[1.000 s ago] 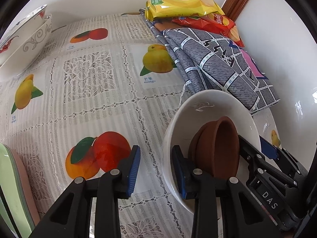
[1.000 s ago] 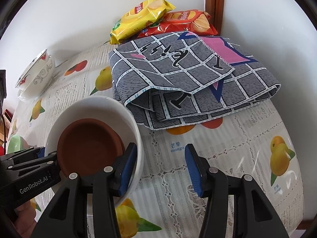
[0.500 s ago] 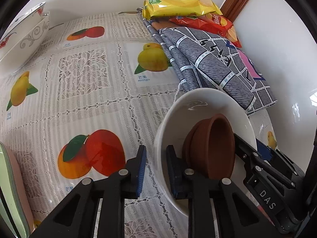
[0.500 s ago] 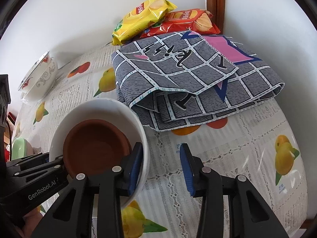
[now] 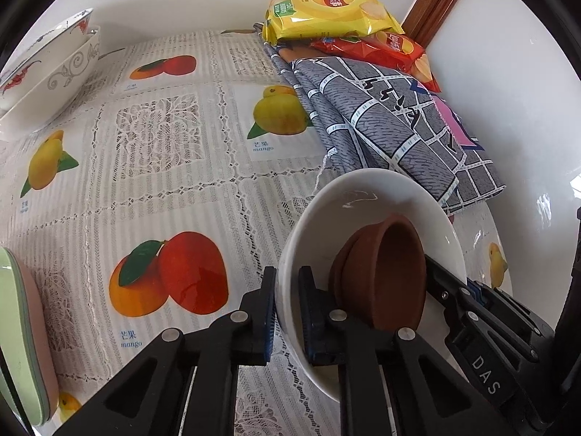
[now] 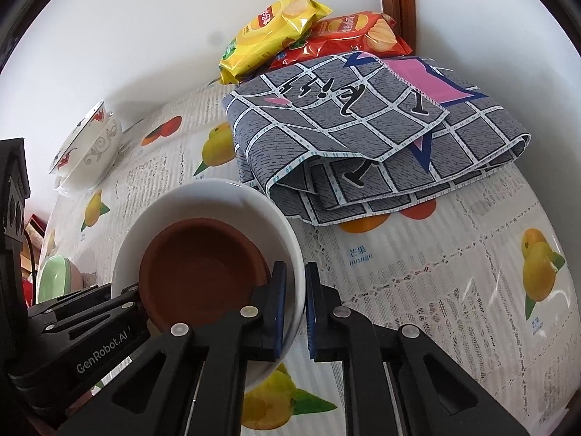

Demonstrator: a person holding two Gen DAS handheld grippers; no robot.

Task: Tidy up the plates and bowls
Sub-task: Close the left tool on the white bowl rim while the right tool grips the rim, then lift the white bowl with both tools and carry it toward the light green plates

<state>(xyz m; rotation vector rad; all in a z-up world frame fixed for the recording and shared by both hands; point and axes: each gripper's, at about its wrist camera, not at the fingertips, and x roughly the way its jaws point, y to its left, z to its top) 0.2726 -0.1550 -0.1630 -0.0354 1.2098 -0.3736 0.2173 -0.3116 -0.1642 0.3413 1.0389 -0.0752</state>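
Both grippers are clenched on the rim of the same white bowl [image 5: 366, 196], which sits low and right of centre in the left wrist view and low and left in the right wrist view, with brown bowls [image 5: 385, 272] nested inside it, seemingly 2. The left gripper [image 5: 287, 312] pinches the near-left wall of the rim, 1 pad outside and 1 inside; the right gripper [image 6: 292, 301] does the same on the opposite side. In my judgement the step in hand is a 2-handed lift and carry of this stack toward the other crockery: the patterned bowls [image 5: 47, 72] at upper left, or the green and pink plates [image 5: 21, 341] at the lower left edge. To do it well, raise both hands together and level, since the brown bowls already lean in the left view and could slide or clack. Keep the pinch firm, because glazed rims slip. Clear the folded grey cloth [image 6: 366, 138] just beside the bowl before swinging left across the fruit tablecloth [image 5: 152, 167], and set down gently.
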